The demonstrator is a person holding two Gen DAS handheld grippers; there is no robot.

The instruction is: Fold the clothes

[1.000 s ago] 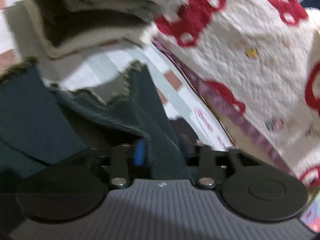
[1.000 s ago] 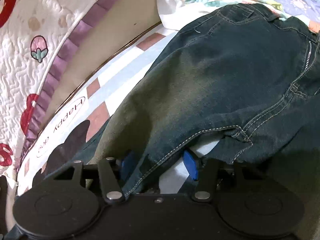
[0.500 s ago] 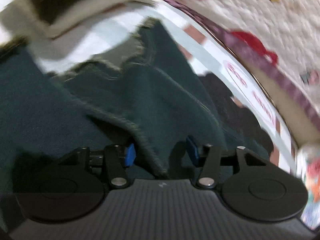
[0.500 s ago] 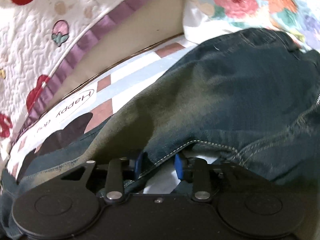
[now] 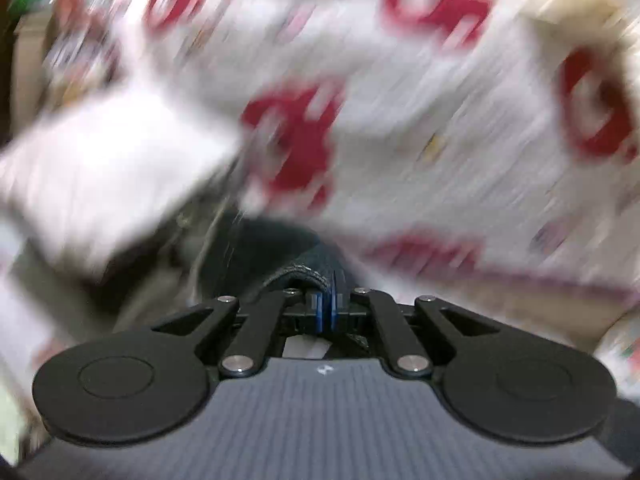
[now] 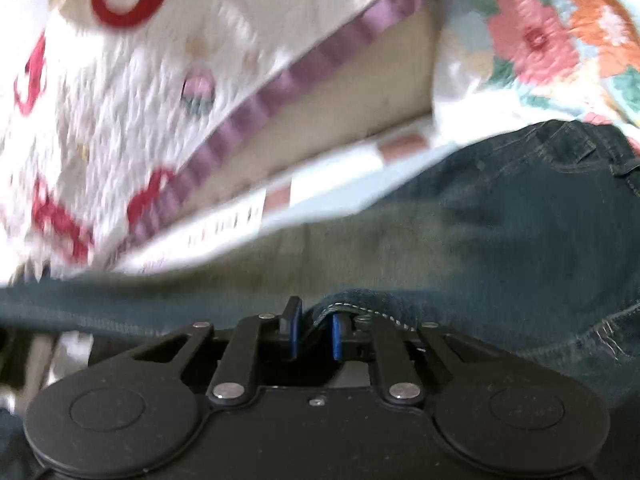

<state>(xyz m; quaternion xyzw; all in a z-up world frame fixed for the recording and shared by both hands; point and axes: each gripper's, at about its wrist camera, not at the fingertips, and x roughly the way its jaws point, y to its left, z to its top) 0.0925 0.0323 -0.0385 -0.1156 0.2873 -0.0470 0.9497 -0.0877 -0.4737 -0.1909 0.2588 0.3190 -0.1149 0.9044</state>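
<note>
One pair of dark jeans (image 6: 500, 216) lies across the bed, filling the right and lower middle of the right wrist view, its waistband toward the upper right and a long edge running off to the lower left. In the left wrist view only a dark hem of the same garment shows, low in the middle of a heavily blurred picture.

The left gripper (image 5: 326, 310) has just been closing, and its blue pads now pinch that hem with almost no gap between them. The right gripper (image 6: 314, 334) has also been closing, narrowing onto a stitched fold of denim that stands between its pads, which appear to press it from both sides.

The step in hand looks like the pick-up that opens a fold: both edges are taken. The next move calls for carrying the two held points together, level with each other, so the cloth folds over itself without twisting or slipping out.

Around the jeans: one checked bed sheet (image 6: 332, 168) underneath, one white quilt with red prints (image 6: 120, 92) in the upper left, and one floral cloth (image 6: 552, 40) in the upper right.
</note>
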